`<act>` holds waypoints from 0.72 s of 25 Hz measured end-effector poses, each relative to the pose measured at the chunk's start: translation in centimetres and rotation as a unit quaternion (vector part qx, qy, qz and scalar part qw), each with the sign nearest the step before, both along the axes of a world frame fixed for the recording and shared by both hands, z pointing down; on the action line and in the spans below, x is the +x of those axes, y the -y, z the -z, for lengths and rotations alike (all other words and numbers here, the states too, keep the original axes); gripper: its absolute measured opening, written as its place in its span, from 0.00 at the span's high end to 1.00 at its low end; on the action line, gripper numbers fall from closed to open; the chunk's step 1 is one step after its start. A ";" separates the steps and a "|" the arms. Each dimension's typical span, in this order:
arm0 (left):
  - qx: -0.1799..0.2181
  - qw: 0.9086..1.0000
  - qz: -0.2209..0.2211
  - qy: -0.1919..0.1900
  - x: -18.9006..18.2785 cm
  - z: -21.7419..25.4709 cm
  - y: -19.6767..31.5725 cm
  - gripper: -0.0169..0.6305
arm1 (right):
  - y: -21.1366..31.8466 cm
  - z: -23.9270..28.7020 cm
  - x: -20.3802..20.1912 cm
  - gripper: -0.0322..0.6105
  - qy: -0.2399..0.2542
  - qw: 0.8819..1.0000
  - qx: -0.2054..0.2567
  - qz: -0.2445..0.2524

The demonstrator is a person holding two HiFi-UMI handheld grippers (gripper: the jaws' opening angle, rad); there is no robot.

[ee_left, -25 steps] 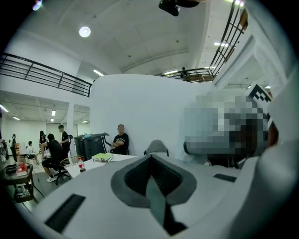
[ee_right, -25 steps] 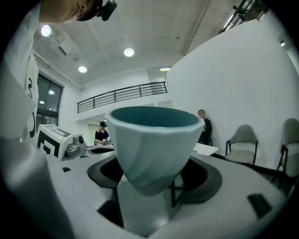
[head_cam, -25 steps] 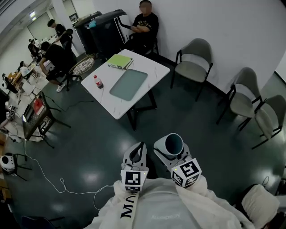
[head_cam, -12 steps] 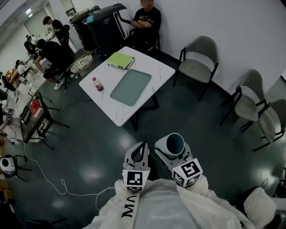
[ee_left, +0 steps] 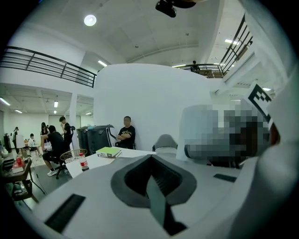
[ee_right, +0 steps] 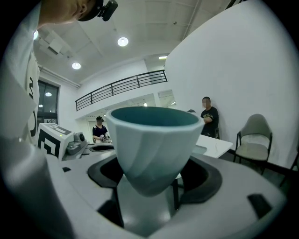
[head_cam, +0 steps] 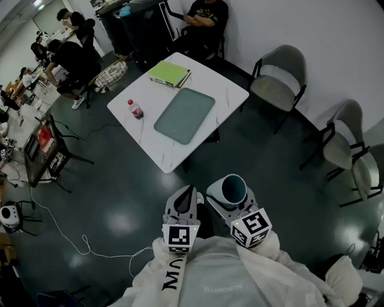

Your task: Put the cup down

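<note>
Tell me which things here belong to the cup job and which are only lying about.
Job: cup, right gripper holding it, white table (likely where the cup goes).
Lying about: bottle, green book, grey mat, chair.

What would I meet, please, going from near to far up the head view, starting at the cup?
cup → grey-green mat → green book → seated person in black

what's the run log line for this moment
right gripper: shut on cup, upright | left gripper: shut, empty | table: ahead, cup not yet set down
</note>
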State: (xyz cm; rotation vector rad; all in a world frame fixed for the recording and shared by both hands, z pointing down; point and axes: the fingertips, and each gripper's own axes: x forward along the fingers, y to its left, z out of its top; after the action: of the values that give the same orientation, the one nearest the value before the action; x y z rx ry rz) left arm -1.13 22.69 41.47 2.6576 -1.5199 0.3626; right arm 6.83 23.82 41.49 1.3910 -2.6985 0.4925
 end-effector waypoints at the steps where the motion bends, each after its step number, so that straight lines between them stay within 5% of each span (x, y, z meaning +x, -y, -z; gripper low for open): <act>1: -0.004 1.000 0.002 -0.001 -0.4 -0.2 0.7 0.96 | 0.7 -0.1 -0.4 0.39 -0.001 1.000 -0.003 0.001; 18: -0.023 0.999 0.024 -0.021 -5.8 -0.4 14.2 0.96 | 13.6 0.2 -5.0 0.39 -0.020 0.999 -0.024 0.013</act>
State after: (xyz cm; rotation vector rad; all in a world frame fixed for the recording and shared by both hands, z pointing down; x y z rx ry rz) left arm -6.97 8.49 41.88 2.5722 -1.5390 0.3324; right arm 1.88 10.21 41.27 1.3369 -2.6505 0.5181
